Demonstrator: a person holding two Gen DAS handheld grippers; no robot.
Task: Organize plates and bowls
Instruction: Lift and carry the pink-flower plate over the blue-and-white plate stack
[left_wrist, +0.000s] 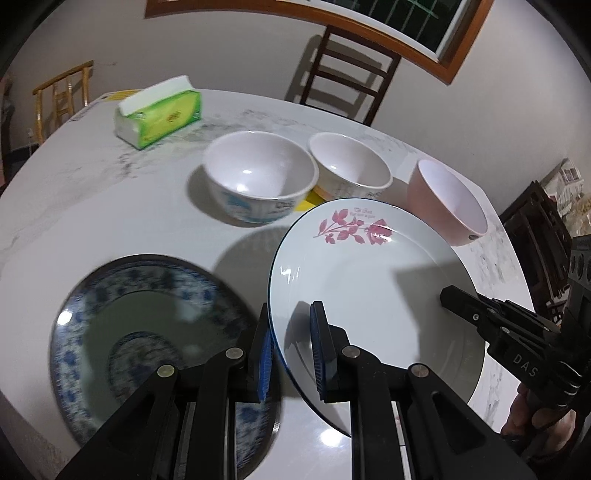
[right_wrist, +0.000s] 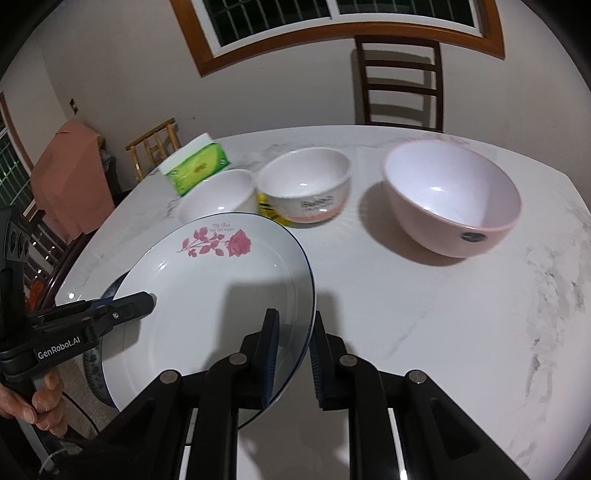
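A white plate with a pink rose print (left_wrist: 369, 280) (right_wrist: 207, 295) is held tilted above the table. My left gripper (left_wrist: 291, 350) straddles its left rim, my right gripper (right_wrist: 293, 360) its right rim; both look closed on the rim. A blue-patterned plate (left_wrist: 147, 332) lies flat on the table below and to the left; a sliver of it shows under the rose plate (right_wrist: 92, 363). Three bowls stand behind: a white one with blue print (left_wrist: 258, 177) (right_wrist: 221, 195), a white one with orange print (left_wrist: 349, 166) (right_wrist: 306, 184), and a pink one (left_wrist: 447, 201) (right_wrist: 450, 195).
A green tissue pack (left_wrist: 159, 114) (right_wrist: 197, 168) lies at the far left of the white marble table (right_wrist: 443, 314). A dark wooden chair (right_wrist: 400, 85) stands behind the table, a light wooden chair (left_wrist: 61, 99) at far left. A yellow item (left_wrist: 308, 203) lies between the bowls.
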